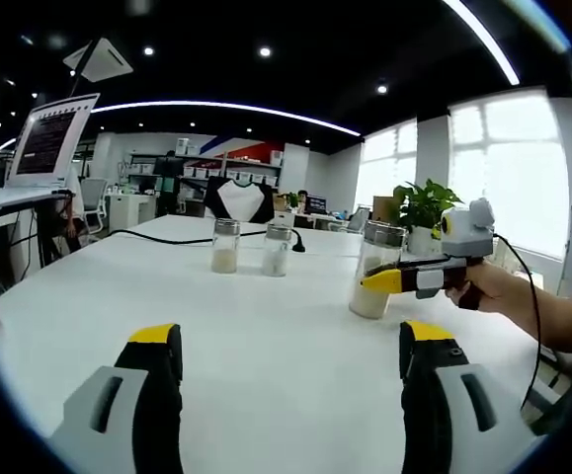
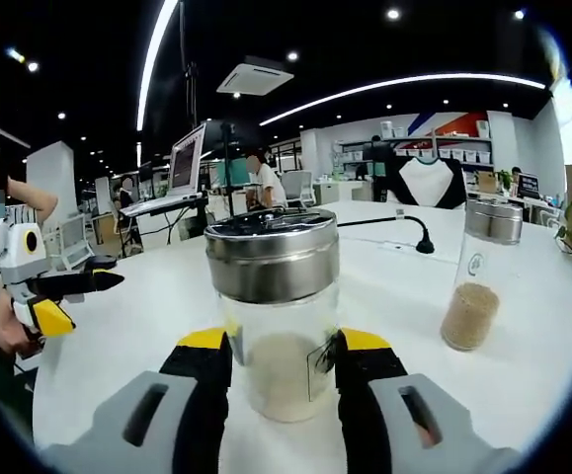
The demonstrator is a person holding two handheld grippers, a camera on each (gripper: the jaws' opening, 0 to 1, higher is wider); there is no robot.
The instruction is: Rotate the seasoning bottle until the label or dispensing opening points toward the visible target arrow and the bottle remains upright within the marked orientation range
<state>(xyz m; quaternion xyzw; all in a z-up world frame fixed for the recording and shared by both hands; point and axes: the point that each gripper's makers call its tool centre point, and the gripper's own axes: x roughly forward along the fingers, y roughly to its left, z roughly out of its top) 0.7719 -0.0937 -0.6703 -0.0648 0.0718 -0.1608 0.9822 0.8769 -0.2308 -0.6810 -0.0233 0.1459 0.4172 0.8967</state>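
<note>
Room: open office with ceiling light strips, bright windows, shelving at the back, a laptop (image 1: 50, 148) on a stand at 10 o'clock in the left gripper view.
Surface: white surface (image 1: 266, 336), a black cable (image 1: 157, 237) running across its far part.
Seasoning bottle: glass seasoning bottle (image 2: 274, 311) with a metal lid, upright on the surface, pale grains in its lower part, a small dark mark on its glass; in the left gripper view it stands at 3 o'clock.
Right claw: right claw (image 2: 284, 357) holds the seasoning bottle, its yellow-tipped jaws pressed against both sides of the glass low down.
Left claw: left claw (image 1: 290, 346) spread wide over bare surface, nothing between its jaws; in the right gripper view it shows at 9 o'clock, held by a hand.
Other jars: two jars (image 1: 250, 247) side by side at 12 o'clock in the left gripper view, well apart from the seasoning bottle.
Plant: potted plant (image 1: 424, 212) beyond the seasoning bottle, near the window.
</note>
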